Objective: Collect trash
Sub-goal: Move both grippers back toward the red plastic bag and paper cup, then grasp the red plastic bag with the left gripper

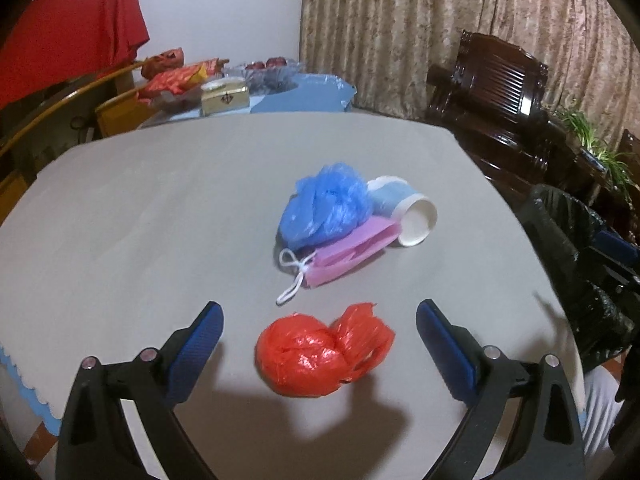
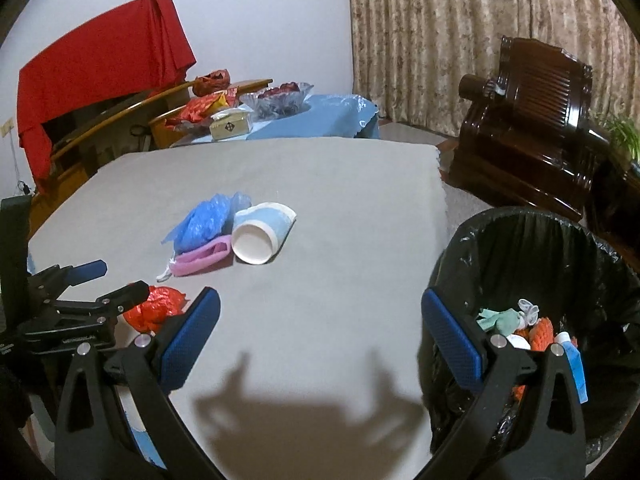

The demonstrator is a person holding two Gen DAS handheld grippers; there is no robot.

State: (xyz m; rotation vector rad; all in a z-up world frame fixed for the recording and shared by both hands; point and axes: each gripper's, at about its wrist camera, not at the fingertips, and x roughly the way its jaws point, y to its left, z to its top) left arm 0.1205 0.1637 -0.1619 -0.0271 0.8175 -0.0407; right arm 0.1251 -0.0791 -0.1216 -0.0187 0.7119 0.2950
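Note:
A crumpled red plastic bag [image 1: 322,350] lies on the grey table [image 1: 160,208], between and just beyond the open fingers of my left gripper [image 1: 320,312]. Farther on lie a blue plastic bag [image 1: 326,208], a pink pouch with a white cord [image 1: 348,250] and a tipped blue-and-white paper cup [image 1: 404,210]. In the right wrist view my right gripper [image 2: 320,300] is open and empty above the table's right edge, next to the black-lined trash bin [image 2: 532,248]. There the red bag [image 2: 158,306], cup [image 2: 260,236] and left gripper [image 2: 116,280] also show.
The bin holds several discarded items [image 2: 528,328]. A dark wooden armchair [image 2: 528,120] stands behind the bin. A second table with a blue cloth [image 2: 316,120], a box and snacks stands at the back. Curtains hang behind. A red cloth [image 2: 100,64] drapes at the left.

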